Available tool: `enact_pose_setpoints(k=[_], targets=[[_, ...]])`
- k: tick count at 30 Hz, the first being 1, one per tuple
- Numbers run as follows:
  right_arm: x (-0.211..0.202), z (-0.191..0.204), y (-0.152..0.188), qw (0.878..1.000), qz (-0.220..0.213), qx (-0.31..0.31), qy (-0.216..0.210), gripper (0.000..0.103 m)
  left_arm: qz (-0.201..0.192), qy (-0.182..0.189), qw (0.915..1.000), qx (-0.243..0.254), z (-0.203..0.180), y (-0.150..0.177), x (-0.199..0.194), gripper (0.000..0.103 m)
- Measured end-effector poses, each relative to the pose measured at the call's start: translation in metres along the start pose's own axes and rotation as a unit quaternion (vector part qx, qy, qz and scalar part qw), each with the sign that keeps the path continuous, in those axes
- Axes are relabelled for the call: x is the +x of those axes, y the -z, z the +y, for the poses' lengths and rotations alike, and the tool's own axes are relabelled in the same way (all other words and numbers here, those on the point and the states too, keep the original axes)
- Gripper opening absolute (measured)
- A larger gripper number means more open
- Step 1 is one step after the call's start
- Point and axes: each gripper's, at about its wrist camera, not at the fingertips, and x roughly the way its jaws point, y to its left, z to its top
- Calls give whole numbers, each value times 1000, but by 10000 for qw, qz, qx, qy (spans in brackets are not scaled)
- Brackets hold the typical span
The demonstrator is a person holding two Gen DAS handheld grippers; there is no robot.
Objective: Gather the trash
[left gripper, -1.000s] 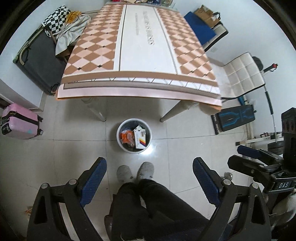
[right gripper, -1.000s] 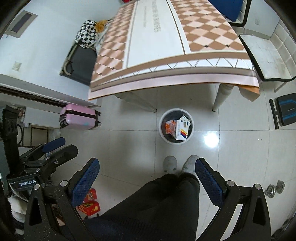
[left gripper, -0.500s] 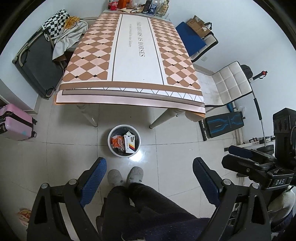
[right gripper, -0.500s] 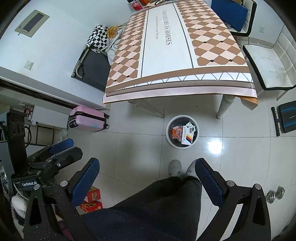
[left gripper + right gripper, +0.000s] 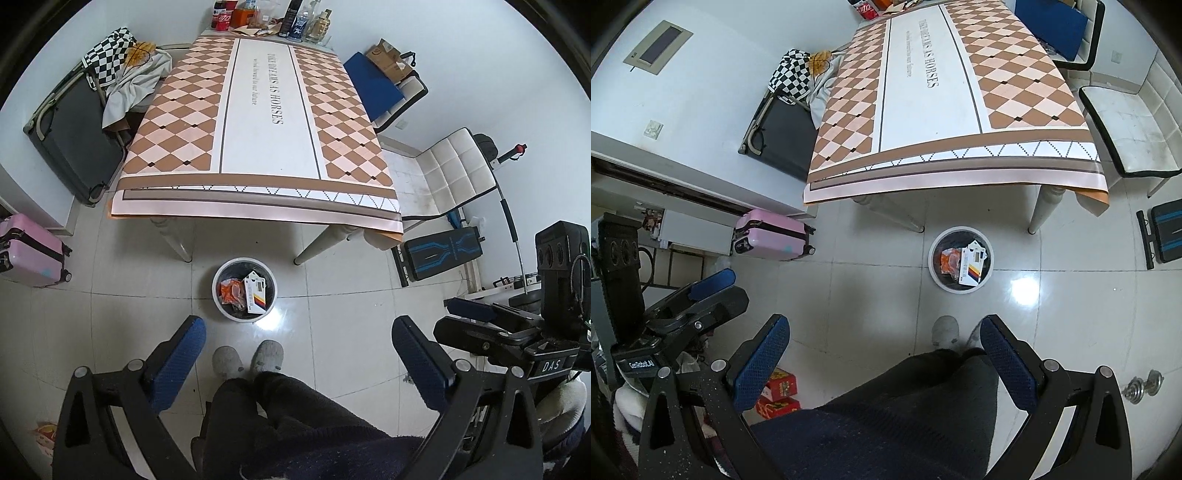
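White-tiled floor (image 5: 110,314), pale walls, a counter (image 5: 266,122) under a diamond-pattern cloth with a white centre strip. Bottles and cans (image 5: 273,18) crowd its far end; too small to read labels reliably. Trash bin (image 5: 244,288), round, pale rim, dark liner, stands on the floor just in front of the counter's near edge, between the two near legs. Inside it: a white carton with a coloured stripe (image 5: 255,293) lying against an orange wrapper (image 5: 231,291). Same bin in the right wrist view (image 5: 961,259), carton on the right, wrapper on the left. Person's grey slippers (image 5: 247,360) sit just short of the bin, dark trousers below. Left gripper (image 5: 295,343): fingers have just been opening, now spread wide, nothing between the blue pads, only slippers and floor behind them. Right gripper (image 5: 882,341): fingers spread wide too, nothing pinched. Both point steeply down, well above the bin and apart from it. Each gripper shows at the edge of the other's view: right one at the right of the left wrist view, left one at the left of the right wrist view. Around: pink suitcase (image 5: 774,240) by the wall, dark folded cot (image 5: 70,140) with checkered cloth on top, white padded chair (image 5: 454,173), blue mat on another chair (image 5: 373,86), red boxes (image 5: 779,393) on the floor by the left gripper, small dumbbell (image 5: 1143,386) at right.
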Motion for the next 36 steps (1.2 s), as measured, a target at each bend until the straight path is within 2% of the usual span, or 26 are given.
enact_pose_setpoints(k=[36], targets=[[-5,-1,-2,9999,55,-94,13,103,20,82,10000,27,-6,2,-6,103]])
